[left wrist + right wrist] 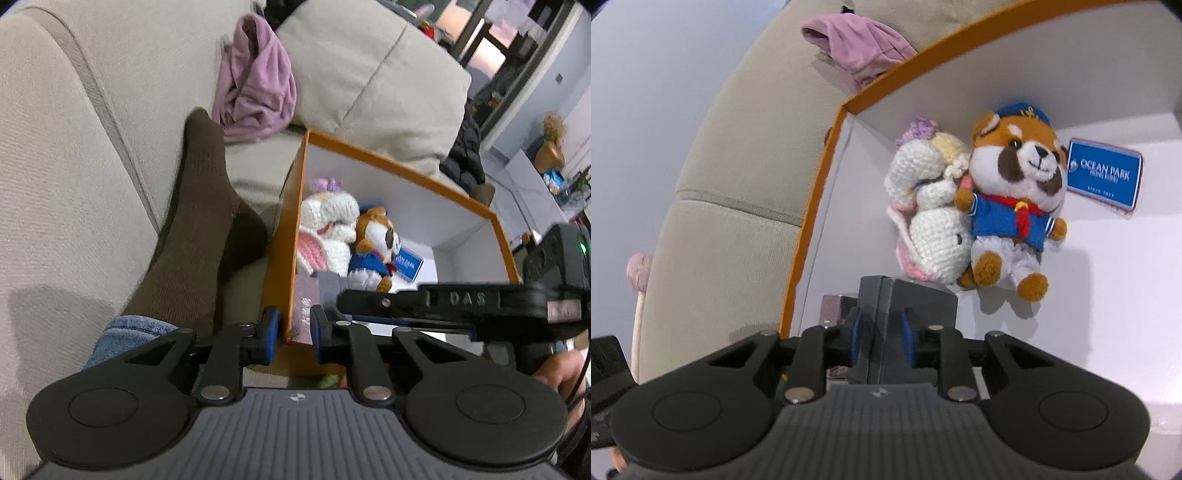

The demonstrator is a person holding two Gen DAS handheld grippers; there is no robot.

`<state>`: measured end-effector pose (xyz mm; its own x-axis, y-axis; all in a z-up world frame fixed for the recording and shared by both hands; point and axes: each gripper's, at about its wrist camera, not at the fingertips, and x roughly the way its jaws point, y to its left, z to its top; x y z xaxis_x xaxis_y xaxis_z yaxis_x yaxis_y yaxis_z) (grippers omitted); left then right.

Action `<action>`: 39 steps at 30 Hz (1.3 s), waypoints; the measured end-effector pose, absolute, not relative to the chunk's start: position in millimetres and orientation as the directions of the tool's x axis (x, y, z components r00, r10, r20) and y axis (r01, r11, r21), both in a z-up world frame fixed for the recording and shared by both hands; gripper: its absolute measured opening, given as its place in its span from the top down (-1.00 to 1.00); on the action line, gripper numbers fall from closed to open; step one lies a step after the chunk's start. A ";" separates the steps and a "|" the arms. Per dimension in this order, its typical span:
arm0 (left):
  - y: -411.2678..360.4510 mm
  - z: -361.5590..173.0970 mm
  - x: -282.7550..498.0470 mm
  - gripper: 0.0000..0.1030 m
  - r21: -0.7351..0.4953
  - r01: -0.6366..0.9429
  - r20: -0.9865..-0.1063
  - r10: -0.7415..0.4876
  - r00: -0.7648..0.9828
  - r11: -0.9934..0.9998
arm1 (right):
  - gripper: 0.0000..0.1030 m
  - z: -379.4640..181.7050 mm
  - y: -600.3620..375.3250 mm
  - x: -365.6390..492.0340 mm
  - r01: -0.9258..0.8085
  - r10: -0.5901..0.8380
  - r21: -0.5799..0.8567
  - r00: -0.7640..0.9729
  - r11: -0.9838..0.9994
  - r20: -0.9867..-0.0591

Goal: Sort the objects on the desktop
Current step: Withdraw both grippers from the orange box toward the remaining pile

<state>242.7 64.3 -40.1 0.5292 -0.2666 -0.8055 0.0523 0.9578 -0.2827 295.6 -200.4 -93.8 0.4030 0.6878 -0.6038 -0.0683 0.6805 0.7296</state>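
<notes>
Pads of my left gripper (293, 328) clamp the orange box (284, 236) wall. My right gripper (881, 339) grasps a grey block (905, 299) inside that box, beside the crochet bunny (931, 221) and sailor plush (1015, 199).

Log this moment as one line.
left gripper: shut on orange cardboard box wall | right gripper: shut on dark grey block, over box | inside: crocheted white bunny, sailor plush

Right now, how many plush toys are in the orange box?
2. A white crochet bunny lies by the box's left wall; a sailor-suited red panda plush lies against its right side. More may hide behind the gripper.
</notes>
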 end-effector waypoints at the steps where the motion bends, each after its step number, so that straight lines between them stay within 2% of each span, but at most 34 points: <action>1: 64.4 -34.3 236.9 0.62 -0.274 0.039 -0.792 -0.248 0.558 0.961 | 0.48 -88.1 -203.2 291.2 -0.095 0.683 0.719 0.418 0.688 -0.599; 5: 56.8 -10.2 205.6 0.62 -0.231 0.037 -0.730 -0.198 0.654 0.972 | 0.40 -55.6 -216.6 263.3 -0.213 0.667 0.665 0.492 0.715 -0.560; 9: 35.5 5.3 168.5 0.53 -0.223 0.131 -0.684 -0.251 0.685 0.966 | 0.34 -28.2 -238.1 217.4 -0.304 0.635 0.587 0.580 0.750 -0.511; 11: 22.6 5.9 149.7 0.42 -0.199 0.181 -0.681 -0.269 0.681 0.963 | 0.34 -20.1 -249.1 191.4 -0.323 0.611 0.549 0.618 0.771 -0.495; 15: -2.2 -6.9 118.3 0.36 -0.156 0.250 -0.704 -0.285 0.650 0.956 | 0.34 -20.3 -268.7 142.7 -0.316 0.540 0.470 0.689 0.824 -0.484; 19: -14.2 -26.1 94.4 0.21 -0.166 0.286 -0.742 -0.310 0.594 0.944 | 0.34 -33.8 -285.1 102.6 -0.253 0.435 0.384 0.733 0.888 -0.524; 21: -14.6 -37.2 84.7 -0.06 -0.185 0.292 -0.764 -0.325 0.557 0.938 | 0.29 -46.7 -291.0 91.3 -0.209 0.392 0.358 0.718 0.910 -0.575; 24: -15.2 -52.5 73.1 -0.06 -0.207 0.257 -0.794 -0.316 0.520 0.944 | 0.24 -68.9 -293.7 83.3 -0.153 0.321 0.301 0.681 0.941 -0.658; 26: -18.4 -57.9 66.4 -0.06 -0.230 0.250 -0.796 -0.330 0.507 0.940 | 0.14 -82.8 -298.5 78.8 -0.109 0.276 0.273 0.653 0.956 -0.706; 28: -26.7 -58.7 66.5 -0.06 -0.247 0.271 -0.785 -0.356 0.507 0.930 | 0.08 -95.7 -303.6 83.4 -0.060 0.274 0.304 0.621 0.951 -0.735; 33: -73.1 -52.7 74.2 -0.06 -0.191 0.399 -0.756 -0.394 0.523 0.897 | -0.01 -112.3 -321.8 97.0 0.032 0.316 0.410 0.581 0.912 -0.750; 37: -95.3 -49.7 96.5 -0.06 -0.203 0.426 -0.746 -0.421 0.516 0.882 | -0.02 -119.7 -327.6 101.1 0.063 0.326 0.428 0.552 0.902 -0.767; 39: -104.9 -50.1 110.5 -0.07 -0.198 0.429 -0.754 -0.416 0.508 0.882 | 0.04 -120.1 -332.0 102.0 0.083 0.332 0.453 0.565 0.888 -0.755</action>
<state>110.5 -104.9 -50.1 0.5080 -0.4161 -0.7542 0.4288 0.8815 -0.1975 102.0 -332.0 -120.1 0.5653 0.3321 -0.7551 0.0828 0.8879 0.4525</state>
